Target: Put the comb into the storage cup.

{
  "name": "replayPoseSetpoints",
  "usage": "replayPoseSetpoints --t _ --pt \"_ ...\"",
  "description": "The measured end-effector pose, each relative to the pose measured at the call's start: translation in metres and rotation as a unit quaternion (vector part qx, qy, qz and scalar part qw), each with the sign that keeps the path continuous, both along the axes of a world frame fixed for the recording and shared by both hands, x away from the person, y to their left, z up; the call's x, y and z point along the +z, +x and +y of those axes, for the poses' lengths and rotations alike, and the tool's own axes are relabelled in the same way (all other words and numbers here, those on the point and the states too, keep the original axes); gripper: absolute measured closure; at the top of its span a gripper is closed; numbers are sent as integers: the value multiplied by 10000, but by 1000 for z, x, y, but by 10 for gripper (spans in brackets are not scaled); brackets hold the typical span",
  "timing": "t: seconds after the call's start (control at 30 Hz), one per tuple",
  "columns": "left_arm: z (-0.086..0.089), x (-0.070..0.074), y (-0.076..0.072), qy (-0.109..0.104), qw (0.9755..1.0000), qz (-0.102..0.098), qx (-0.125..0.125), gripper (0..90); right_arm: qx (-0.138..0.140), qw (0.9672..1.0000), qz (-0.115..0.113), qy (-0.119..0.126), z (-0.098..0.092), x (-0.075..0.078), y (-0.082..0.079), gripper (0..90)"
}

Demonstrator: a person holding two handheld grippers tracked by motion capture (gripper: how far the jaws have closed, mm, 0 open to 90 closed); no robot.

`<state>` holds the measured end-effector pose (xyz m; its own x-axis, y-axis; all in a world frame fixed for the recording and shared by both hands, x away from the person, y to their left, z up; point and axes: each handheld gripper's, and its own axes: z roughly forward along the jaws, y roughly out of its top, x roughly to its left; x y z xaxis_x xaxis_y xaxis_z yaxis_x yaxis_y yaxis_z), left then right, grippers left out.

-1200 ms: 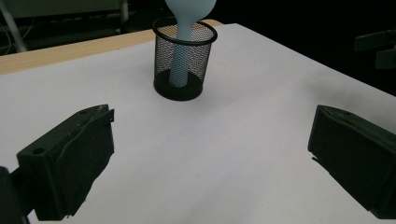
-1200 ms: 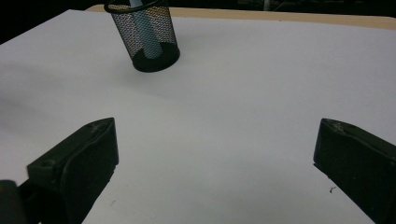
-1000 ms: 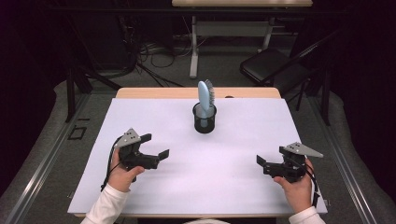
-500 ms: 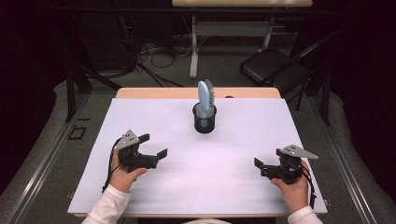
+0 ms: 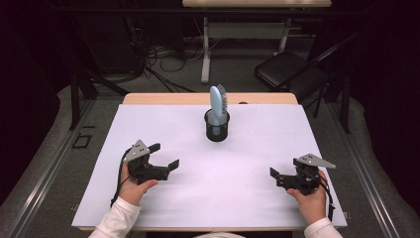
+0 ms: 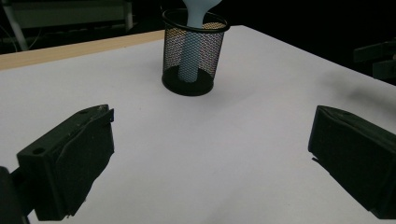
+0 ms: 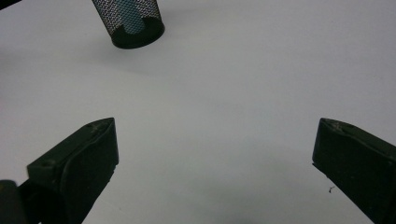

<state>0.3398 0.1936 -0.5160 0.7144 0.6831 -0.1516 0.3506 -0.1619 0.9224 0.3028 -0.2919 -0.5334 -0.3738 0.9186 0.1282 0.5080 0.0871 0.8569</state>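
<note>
A black mesh cup (image 5: 217, 128) stands upright near the far middle of the white table (image 5: 257, 148). A light blue hairbrush (image 5: 217, 100) stands in it, bristle head up. My left gripper (image 5: 164, 155) hovers low at the near left, open and holding nothing, its jaws angled toward the cup. My right gripper (image 5: 276, 177) sits at the near right, open and holding nothing too. In the left gripper view the cup (image 6: 192, 56) lies ahead between the wide-spread jaws, with the brush handle (image 6: 189, 56) inside. The right gripper view catches the cup (image 7: 130, 23) at top left.
The white sheet covers most of the table, with a wooden strip (image 5: 208, 98) at the far edge. Beyond the table are a folding chair (image 5: 289, 69), a desk frame and cables on the floor. The other gripper (image 6: 378, 56) shows dark at the right edge of the left gripper view.
Both hands have drifted a little toward the near edge of the table. The jaws stay open and the cup and brush have not moved.
</note>
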Motion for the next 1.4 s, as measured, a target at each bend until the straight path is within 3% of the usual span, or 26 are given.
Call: replayPoseSetpoints --t 0.63,1.4 --pt "-5 -5 -1 93 9999 42 -43 6 -17 10000 25 -62 -1 -6 3 1" --pt "-3 -5 2 -9 10000 50 39 6 -71 9999 55 -86 -2 -7 3 11"
